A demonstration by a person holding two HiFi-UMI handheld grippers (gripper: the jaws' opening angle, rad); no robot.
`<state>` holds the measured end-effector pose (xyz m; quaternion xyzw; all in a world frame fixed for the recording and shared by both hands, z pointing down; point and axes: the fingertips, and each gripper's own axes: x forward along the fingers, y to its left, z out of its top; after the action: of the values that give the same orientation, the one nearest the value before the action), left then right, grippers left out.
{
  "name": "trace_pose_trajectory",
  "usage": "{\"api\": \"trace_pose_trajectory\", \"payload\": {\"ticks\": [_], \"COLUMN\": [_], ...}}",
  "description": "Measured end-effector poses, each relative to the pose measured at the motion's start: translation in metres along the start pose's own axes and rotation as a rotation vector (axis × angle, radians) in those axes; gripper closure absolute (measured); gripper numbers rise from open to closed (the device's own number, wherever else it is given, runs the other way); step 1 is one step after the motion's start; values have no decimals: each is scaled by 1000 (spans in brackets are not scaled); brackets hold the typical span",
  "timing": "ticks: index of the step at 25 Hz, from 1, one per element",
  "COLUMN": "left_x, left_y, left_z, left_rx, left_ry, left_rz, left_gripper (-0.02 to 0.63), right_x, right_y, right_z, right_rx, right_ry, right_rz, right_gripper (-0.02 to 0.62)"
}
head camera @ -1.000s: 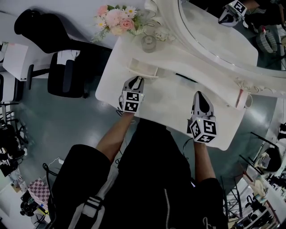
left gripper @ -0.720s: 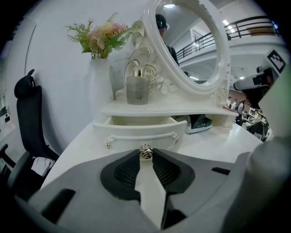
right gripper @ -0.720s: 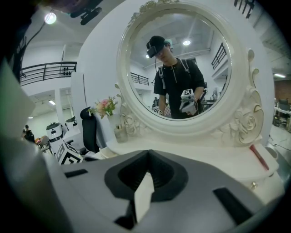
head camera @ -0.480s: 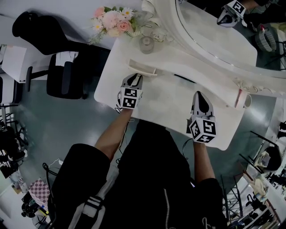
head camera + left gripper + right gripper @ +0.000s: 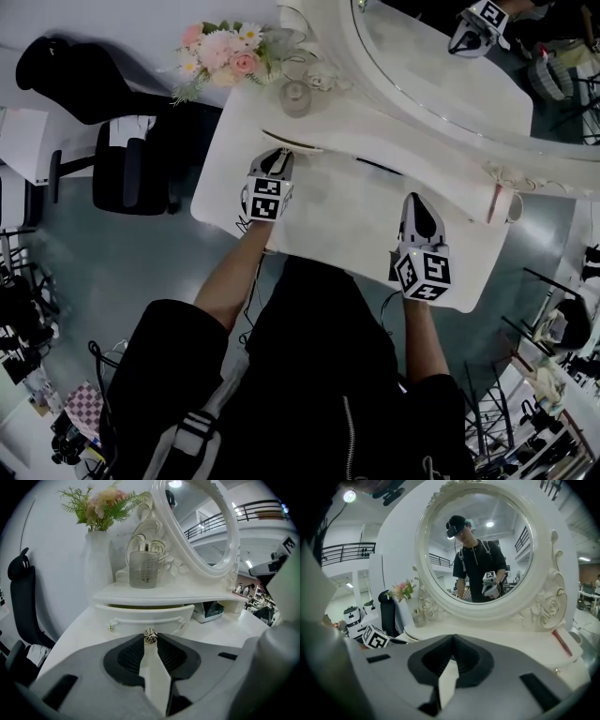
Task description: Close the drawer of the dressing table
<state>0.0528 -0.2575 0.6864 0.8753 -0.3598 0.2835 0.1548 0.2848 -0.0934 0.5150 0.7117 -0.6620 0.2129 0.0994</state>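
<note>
The white desk (image 5: 366, 220) carries a raised shelf (image 5: 159, 594) along its back edge, and an oval mirror (image 5: 441, 66) rises from that shelf. A glass bottle (image 5: 143, 569) stands on the shelf's left end, just beside a vase of pink flowers (image 5: 217, 58). Under the shelf sits a drawer (image 5: 140, 617), slightly pulled out, with a small box (image 5: 209, 611) to its right.

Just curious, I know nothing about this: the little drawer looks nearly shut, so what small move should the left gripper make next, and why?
Probably push the left gripper a bit toward the mirror: it grips the knob, and the drawer front stands out from the shelf with a dark gap above it.
</note>
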Motion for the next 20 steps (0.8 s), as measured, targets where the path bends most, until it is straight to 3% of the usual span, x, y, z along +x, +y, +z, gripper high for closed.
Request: {"api": "trace_pose_trajectory", "payload": {"ticks": [17,20], "left_x": [28,28], "left_y": [12,8], "left_z": [15,14], "left_rx": [2,9], "left_ry": [18,38], "left_rz": [-5,-13], "left_gripper": [509,476], "right_x": [-7,-11], "right_y": [-18,-20], "right_z": [-3,-3], "right_rx": [12,11], "right_ry": [-3,-8], "right_rz": [-44,-45], "right_gripper": [593,593]}}
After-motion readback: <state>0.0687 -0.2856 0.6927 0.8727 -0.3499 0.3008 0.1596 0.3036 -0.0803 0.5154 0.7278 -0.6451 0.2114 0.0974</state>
